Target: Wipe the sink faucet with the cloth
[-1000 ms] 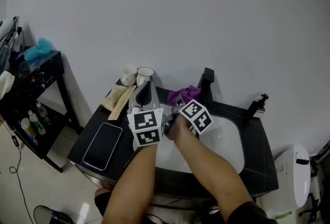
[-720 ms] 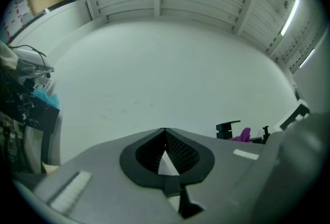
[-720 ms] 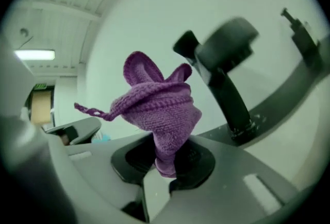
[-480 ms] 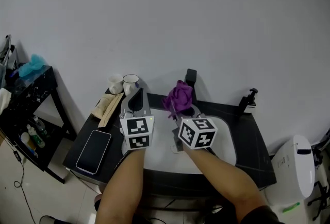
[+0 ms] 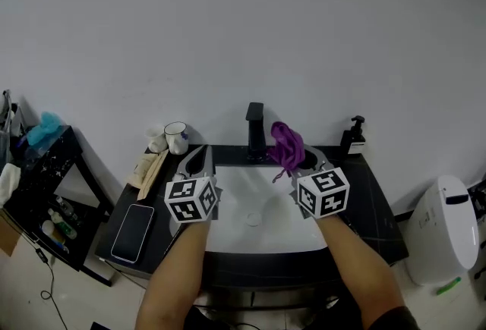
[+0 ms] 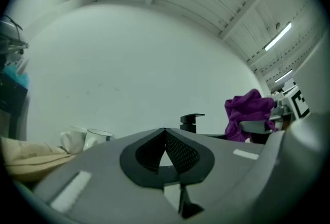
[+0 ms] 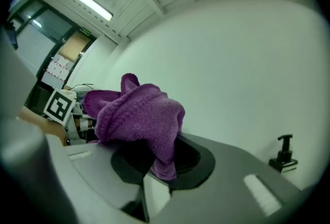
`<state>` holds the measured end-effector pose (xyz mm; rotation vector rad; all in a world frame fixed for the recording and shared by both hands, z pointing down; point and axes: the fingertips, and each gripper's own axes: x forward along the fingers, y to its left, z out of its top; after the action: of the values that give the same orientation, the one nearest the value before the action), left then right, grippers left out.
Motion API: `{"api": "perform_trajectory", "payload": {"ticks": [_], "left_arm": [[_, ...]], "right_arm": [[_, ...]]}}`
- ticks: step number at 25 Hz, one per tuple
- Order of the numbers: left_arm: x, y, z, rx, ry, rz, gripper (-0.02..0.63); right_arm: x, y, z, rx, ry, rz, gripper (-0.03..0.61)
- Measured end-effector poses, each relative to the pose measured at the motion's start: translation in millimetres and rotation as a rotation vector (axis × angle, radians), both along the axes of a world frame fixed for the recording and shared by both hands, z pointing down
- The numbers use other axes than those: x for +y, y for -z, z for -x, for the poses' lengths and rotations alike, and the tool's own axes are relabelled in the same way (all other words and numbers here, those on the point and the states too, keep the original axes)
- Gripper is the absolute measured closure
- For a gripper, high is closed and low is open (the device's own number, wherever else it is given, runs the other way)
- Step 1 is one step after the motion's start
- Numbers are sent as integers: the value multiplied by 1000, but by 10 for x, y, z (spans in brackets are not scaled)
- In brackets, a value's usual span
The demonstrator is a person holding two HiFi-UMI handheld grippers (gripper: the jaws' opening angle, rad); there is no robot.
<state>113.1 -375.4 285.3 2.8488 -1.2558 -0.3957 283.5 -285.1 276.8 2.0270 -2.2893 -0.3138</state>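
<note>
The black faucet (image 5: 255,124) stands at the back of the white sink (image 5: 228,226). A purple cloth (image 5: 286,145) hangs bunched just to the faucet's right, with my right gripper (image 5: 295,160) shut on it. In the right gripper view the cloth (image 7: 142,117) fills the space between the jaws and droops over them. My left gripper (image 5: 199,155) hovers over the sink's left rim, left of the faucet, shut with nothing in it. The left gripper view shows its jaw tips meeting (image 6: 165,135), with the faucet (image 6: 191,122) and the cloth (image 6: 248,114) beyond.
Two mugs (image 5: 172,137) and a beige cloth (image 5: 149,165) sit at the back left of the black counter (image 5: 372,207), with a phone (image 5: 131,222) nearer. A soap dispenser (image 5: 351,136) stands back right. A black side table (image 5: 42,184) is left, a white bin (image 5: 444,230) right.
The two grippers have spread apart. The right one has carried the cloth from left of the faucet, up and across to its right side. The head view has swung so the sink is centred.
</note>
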Motion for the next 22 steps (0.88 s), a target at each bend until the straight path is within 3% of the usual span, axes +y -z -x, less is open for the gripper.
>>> {"api": "perform_trajectory", "payload": {"ticks": [4, 7, 11, 22], "left_arm": [[24, -162, -190, -89, -41, 24, 595], [38, -175, -276, -140, -60, -3, 595], [69, -167, -304, -193, -51, -44, 595], [14, -228, -226, -165, -36, 4, 595]], "right_arm": [[-69, -457, -321, -32, -64, 67, 511], [-111, -456, -414, -84, -59, 65, 511], [-112, -472, -435, -71, -82, 73, 511], [-137, -519, -491, -47, -115, 94, 512]]}}
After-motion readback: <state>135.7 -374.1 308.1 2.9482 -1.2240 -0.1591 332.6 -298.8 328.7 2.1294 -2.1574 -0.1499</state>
